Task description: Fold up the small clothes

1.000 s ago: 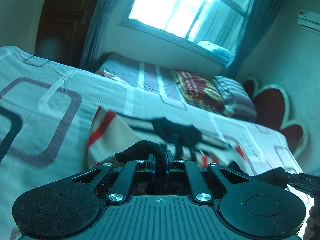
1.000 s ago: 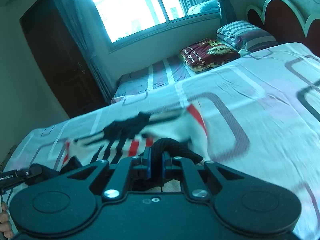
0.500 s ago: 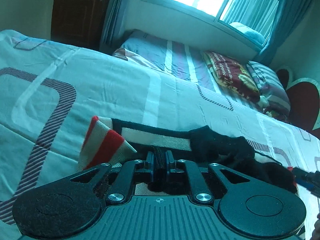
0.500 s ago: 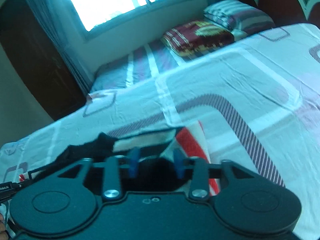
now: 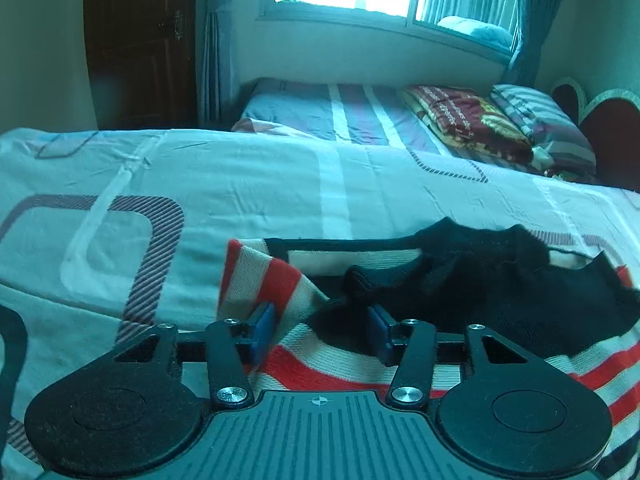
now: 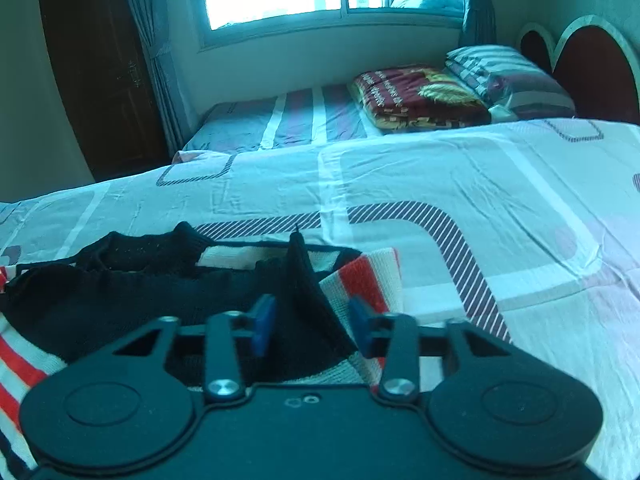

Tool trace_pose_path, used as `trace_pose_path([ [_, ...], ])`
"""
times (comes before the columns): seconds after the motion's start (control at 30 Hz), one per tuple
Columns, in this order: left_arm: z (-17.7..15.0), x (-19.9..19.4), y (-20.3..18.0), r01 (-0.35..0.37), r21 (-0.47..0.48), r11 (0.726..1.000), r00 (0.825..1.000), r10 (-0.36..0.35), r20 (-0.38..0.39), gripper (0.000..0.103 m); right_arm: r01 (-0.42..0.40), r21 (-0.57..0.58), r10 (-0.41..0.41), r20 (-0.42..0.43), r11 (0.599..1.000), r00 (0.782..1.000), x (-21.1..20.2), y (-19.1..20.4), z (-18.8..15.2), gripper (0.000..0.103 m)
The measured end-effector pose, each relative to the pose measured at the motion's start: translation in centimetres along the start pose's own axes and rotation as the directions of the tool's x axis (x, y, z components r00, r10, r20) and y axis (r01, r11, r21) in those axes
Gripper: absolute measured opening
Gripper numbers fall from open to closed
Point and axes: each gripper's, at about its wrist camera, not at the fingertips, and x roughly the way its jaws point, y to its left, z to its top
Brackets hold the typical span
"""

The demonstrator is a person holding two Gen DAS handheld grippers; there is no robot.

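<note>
A small knit garment with red, cream and black stripes and a black top part lies folded on the bed; it shows in the left wrist view [image 5: 272,280] and the right wrist view [image 6: 360,276]. My left gripper [image 5: 322,332] is open, its blue pads either side of the garment's left edge, low over the cloth. My right gripper [image 6: 308,320] is open too, with a raised black fold [image 6: 300,280] standing between its fingers, not clamped.
The garment lies on a bed sheet [image 5: 240,184] with rounded striped shapes. Behind are a striped mattress [image 5: 320,108], a dark red folded blanket [image 6: 416,96], a striped pillow [image 6: 504,76], a headboard [image 6: 592,64], a window and a dark door [image 5: 140,44].
Both grippers lowered the garment onto the bed and opened. The right one opened about half a second ago, the left one since then. The cloth now lies loose.
</note>
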Motion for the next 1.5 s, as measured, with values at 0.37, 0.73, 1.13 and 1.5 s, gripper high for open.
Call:
trace_pose_path([
  [0.37, -0.8, -0.3, -0.2, -0.005, 0.056, 0.998, 0.999, 0.008, -0.050, 0.064, -0.021, 0.005, 0.021, -0.008, 1.000, 1.000, 0.1, -0.4, -0.4, 0.024],
  [0.73, -2.8, -1.1, 0.5, -0.076, -0.006, 0.997, 0.997, 0.076, -0.028, 0.019, 0.051, 0.040, -0.052, 0.024, 0.998, 0.998, -0.6, -1.1, -0.5, 0.021],
  [1.13, 0.2, 2.0, -6.7, 0.015, 0.100, 0.995, 0.999, -0.011, -0.048, 0.019, -0.087, -0.079, 0.088, 0.018, 0.993, 0.996, 0.8, 6.6, 1.1, 0.026],
  [1.5, -0.1, 4.0, -3.8, -0.102, -0.010, 0.995, 0.995, 0.101, -0.003, 0.019, 0.060, -0.144, -0.057, 0.026, 0.988, 0.998, 4.4, 4.8, 0.3, 0.025],
])
